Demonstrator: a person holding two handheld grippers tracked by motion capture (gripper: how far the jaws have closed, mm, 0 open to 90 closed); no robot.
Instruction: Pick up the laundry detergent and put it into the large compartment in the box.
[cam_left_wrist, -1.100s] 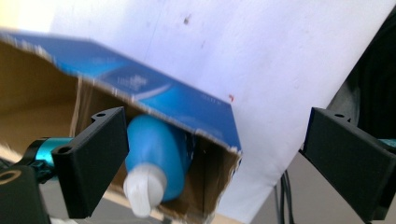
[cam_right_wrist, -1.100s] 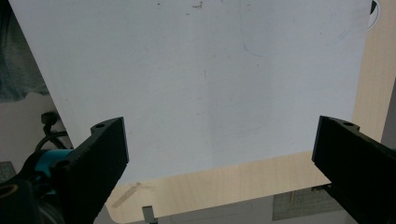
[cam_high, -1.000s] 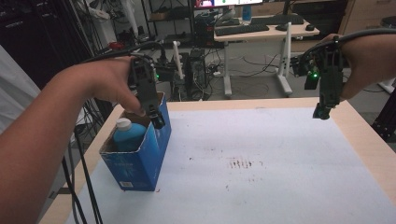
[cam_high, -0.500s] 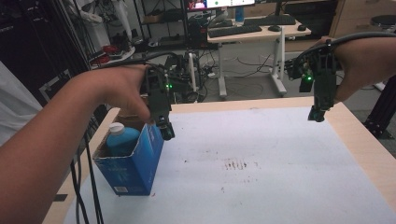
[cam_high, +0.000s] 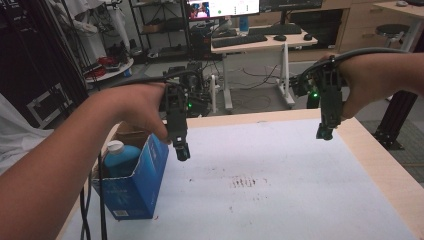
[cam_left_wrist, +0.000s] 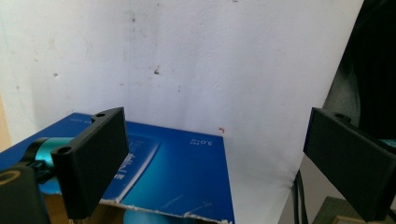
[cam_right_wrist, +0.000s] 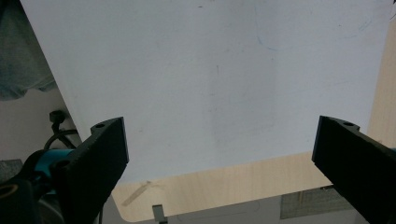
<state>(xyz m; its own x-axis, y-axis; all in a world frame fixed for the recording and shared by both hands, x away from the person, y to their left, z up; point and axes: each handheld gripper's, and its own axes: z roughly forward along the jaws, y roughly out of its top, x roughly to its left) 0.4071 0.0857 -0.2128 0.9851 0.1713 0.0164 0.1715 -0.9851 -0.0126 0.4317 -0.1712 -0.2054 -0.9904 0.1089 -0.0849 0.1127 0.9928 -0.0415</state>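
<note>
The open-topped blue cardboard box (cam_high: 134, 186) stands upright near the left edge of the white-covered wooden table (cam_high: 300, 200), its long axis running away from the person toward the far edge, its mouth facing up. Inside it stands a blue plastic bottle with a white cap (cam_high: 119, 157), upright, its cap rising just above the box's rim. In the left gripper view the box's glossy printed side (cam_left_wrist: 182, 172) fills the lower middle, its torn top edge showing raw brown board. The left gripper (cam_high: 182, 151) hangs just beside the box's far right corner, above the table and apart from the cardboard, pointing down; its two flat black jaws stand wide apart with nothing between them. To the right of the box the table surface is open and flat, a matt white sheet with a patch of small dark smudges (cam_high: 246, 181) near the middle, and a pale wood border showing along the far and right edges. The right gripper (cam_high: 324, 133) hovers well apart from the box, over the far right part of the table near the wooden border, pointing down, its jaws likewise spread wide and holding nothing.
</note>
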